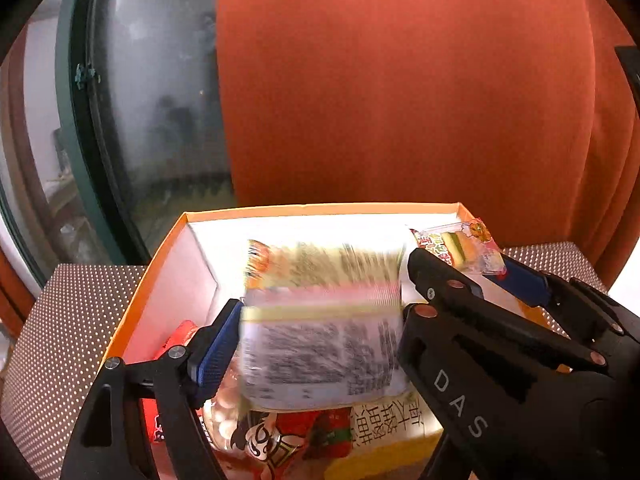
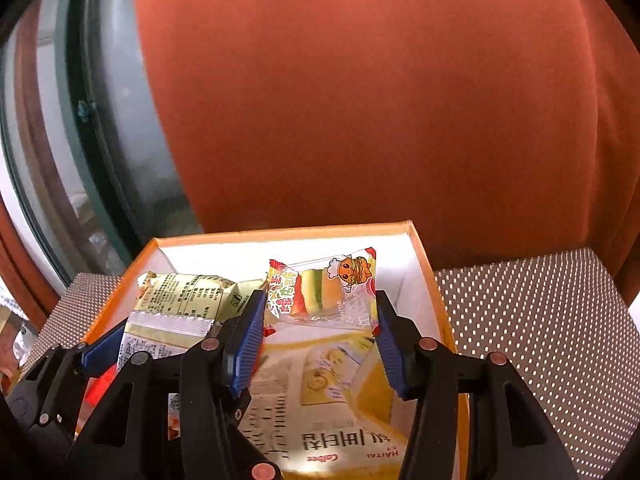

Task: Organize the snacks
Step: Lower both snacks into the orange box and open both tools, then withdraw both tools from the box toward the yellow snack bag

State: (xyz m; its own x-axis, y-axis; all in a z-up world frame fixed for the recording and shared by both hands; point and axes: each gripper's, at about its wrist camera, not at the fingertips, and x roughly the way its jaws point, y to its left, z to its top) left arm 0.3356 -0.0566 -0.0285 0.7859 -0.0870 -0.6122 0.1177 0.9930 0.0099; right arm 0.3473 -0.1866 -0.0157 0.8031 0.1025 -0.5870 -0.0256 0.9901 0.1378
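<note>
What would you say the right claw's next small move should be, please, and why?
Probably open and let go: the right claw holds the small clear burger-candy packet pinched between its blue pads, already over the open orange cardboard box, above the yellow snack pack lying inside.

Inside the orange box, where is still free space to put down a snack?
Bare white floor shows along the far wall of the orange box, behind the burger gummy packet in the right gripper, and in the far right corner. The near part is crowded: the yellow box, red packets, and the pale packet at the left gripper.
</note>
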